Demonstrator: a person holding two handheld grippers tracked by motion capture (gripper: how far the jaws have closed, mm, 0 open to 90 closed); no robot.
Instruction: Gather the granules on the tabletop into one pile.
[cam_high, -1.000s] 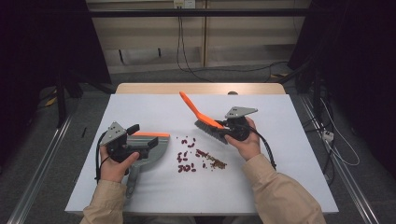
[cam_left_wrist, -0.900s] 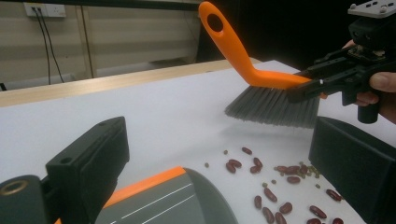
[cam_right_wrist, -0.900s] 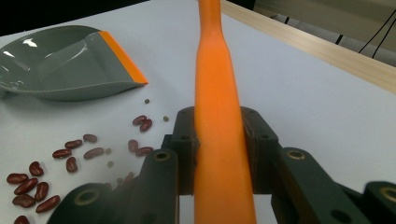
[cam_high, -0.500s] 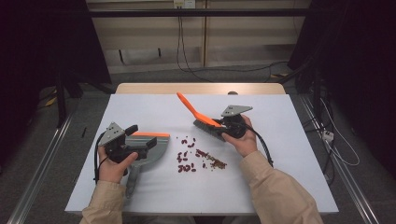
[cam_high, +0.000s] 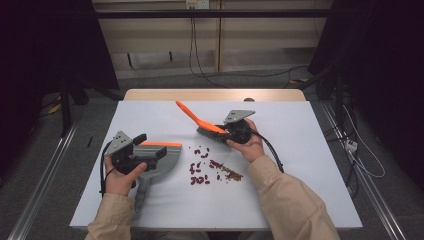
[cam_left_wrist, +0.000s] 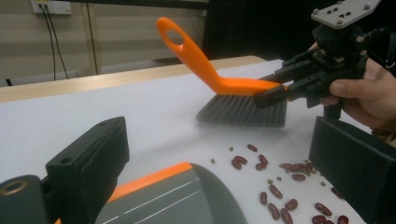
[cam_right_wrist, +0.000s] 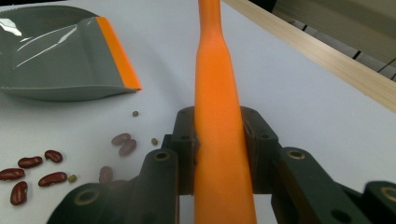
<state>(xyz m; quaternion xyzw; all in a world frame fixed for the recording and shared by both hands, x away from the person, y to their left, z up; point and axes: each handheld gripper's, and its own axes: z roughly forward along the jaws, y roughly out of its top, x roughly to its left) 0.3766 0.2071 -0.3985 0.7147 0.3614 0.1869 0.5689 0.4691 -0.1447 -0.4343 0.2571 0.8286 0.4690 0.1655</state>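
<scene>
1. The table (cam_high: 310, 165) has a white top. The work sits in the middle of it.
2. The dustpan (cam_high: 162, 156) is grey with an orange edge. It lies flat on the left side of the table, with its mouth facing right toward the beans.
3. The left gripper (cam_high: 150, 154) is closed on the dustpan where the pan meets the handle.
4. The brush (cam_high: 200, 121) has an orange handle and grey bristles. It is on the far right side of the beans, tilted, with the handle pointing up and to the far left. The bristles are just above the table.
5. The right gripper (cam_high: 222, 131) squeezes the orange back of the brush between both jaws.
6. The beans (cam_high: 202, 172) are small and dark red. They lie loose on the table between the dustpan and the brush, nearer than the brush.
</scene>
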